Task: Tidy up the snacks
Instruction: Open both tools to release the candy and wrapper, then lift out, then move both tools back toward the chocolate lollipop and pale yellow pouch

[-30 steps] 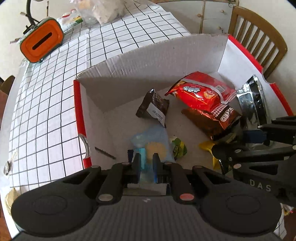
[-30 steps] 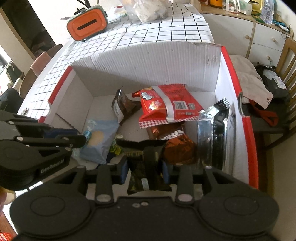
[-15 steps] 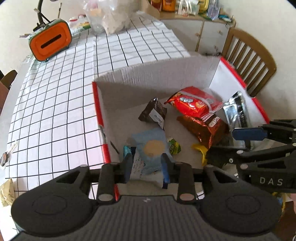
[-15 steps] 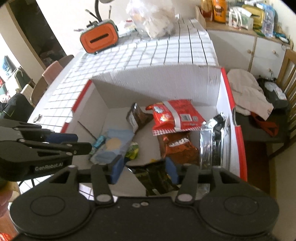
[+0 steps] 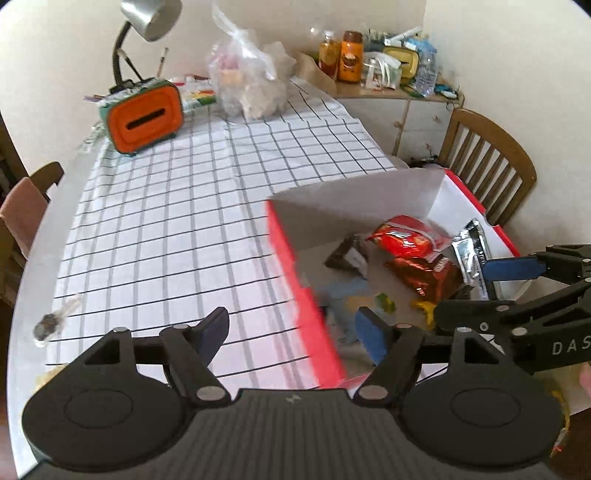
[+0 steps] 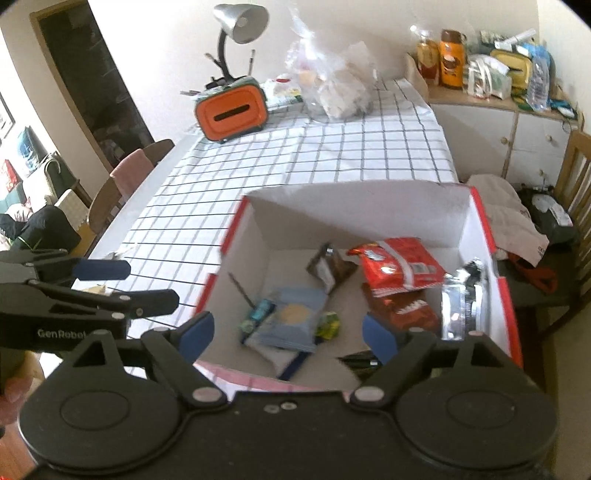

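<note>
A cardboard box (image 6: 369, 210), red outside and white inside, stands on the table's right side. In it lie a red packet (image 6: 402, 266), a red-brown packet (image 6: 406, 310), a silver foil bag (image 6: 461, 302), a dark brown packet (image 6: 328, 266), a light blue packet (image 6: 291, 321), a small green sweet (image 6: 327, 325) and a dark packet (image 6: 362, 362) at the near wall. My left gripper (image 5: 291, 328) hovers over the box's left wall, its jaws opening, nothing between them. My right gripper (image 6: 288, 332) hangs above the box's near side, its jaws opening too, and holds nothing.
A checked tablecloth (image 5: 166, 221) covers the table. At the far end stand an orange tissue box (image 5: 144, 114), a desk lamp (image 5: 147, 18) and a clear plastic bag (image 5: 247, 81). A wooden chair (image 5: 487, 162) and a cluttered sideboard (image 5: 369, 59) lie beyond the box.
Both grippers rose and drew back out of the box while their jaws spread wide. The left let go of the light blue packet, the right of the dark packet; both packets lie in the box.
</note>
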A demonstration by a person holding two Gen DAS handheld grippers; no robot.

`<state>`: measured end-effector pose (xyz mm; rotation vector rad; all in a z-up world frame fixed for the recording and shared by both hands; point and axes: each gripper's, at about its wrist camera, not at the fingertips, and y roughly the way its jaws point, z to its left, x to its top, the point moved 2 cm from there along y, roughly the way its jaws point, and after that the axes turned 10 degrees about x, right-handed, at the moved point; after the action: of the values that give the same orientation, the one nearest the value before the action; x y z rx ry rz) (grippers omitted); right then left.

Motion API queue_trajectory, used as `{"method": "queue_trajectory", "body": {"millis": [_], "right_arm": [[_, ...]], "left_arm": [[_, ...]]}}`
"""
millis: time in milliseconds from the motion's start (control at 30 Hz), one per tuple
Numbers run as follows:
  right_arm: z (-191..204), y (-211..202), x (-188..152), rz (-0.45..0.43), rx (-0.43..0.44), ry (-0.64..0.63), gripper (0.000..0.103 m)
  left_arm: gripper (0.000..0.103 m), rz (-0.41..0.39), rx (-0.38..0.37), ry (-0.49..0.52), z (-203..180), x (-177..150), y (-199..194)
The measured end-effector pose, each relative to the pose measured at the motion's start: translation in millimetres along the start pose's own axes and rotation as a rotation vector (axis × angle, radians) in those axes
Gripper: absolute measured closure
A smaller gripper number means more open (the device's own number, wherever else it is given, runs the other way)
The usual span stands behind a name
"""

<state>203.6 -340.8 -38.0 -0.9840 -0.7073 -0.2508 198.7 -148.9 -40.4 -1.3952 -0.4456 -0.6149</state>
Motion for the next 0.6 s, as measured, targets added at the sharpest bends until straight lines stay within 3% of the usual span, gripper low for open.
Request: {"method": "queue_trajectory", "body": {"millis": [167, 233, 600], "right_arm": [[39.2, 9.3, -1.5, -0.01, 0.0, -0.04, 0.013], [55.8, 14.2, -1.3, -0.018, 0.011, -0.053, 0.006], [152.7, 74.9, 5.5, 0.026, 0.044, -0.111, 0.005]], "left_arm": [[0.019, -0.039, 0.013, 0.004, 41.9, -12.3, -9.0], [0.019, -0.043, 0.012, -0.002, 59.7, -17.2, -10.3], [0.019, -0.035, 0.055, -0.015, 180.8, -34.7, -2.4]]}}
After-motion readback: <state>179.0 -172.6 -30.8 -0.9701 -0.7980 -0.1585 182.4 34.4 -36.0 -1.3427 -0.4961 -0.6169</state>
